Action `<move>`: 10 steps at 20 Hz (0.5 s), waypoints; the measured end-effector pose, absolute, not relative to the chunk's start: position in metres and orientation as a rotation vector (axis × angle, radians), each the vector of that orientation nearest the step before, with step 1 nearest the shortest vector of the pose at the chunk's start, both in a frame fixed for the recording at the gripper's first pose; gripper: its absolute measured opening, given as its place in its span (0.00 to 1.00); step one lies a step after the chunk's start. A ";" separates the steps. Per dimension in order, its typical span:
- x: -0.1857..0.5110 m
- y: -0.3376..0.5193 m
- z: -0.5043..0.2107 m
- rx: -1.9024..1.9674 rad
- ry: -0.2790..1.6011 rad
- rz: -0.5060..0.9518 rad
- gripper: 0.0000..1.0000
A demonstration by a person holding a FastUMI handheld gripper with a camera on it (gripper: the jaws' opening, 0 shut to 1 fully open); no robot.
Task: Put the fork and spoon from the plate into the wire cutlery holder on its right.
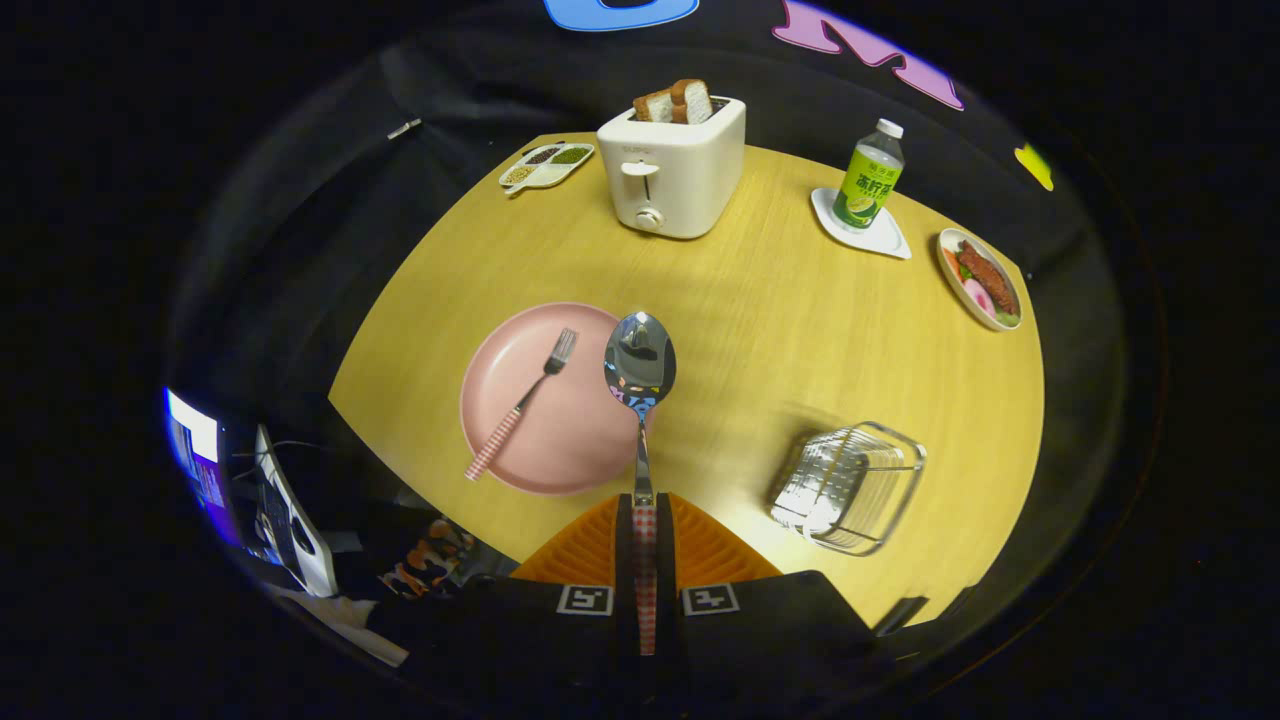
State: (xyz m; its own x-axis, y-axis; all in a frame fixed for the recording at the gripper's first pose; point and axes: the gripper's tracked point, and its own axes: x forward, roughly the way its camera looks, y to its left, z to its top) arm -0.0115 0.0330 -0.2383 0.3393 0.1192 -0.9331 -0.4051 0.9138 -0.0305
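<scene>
My gripper (644,520) is shut on the spoon (640,372), with its red-checked handle pinched between the two orange fingers (585,548). The shiny bowl sticks up ahead of the fingers, held high above the table over the plate's right edge. The pink plate (560,455) lies below and to the left of the fingers. On it rests the fork (520,405), tines pointing away, with a red-checked handle toward me. The wire cutlery holder (848,487) stands on the table to the right of the plate and fingers.
A white toaster (672,165) with bread slices stands at the far side of the round wooden table (760,330). A divided dish (546,165) sits far left; a green-labelled bottle (868,178) on a white coaster and a plate of food (980,278) sit far right.
</scene>
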 end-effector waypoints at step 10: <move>-0.019 -0.089 -0.230 -0.435 1.414 0.316 0.10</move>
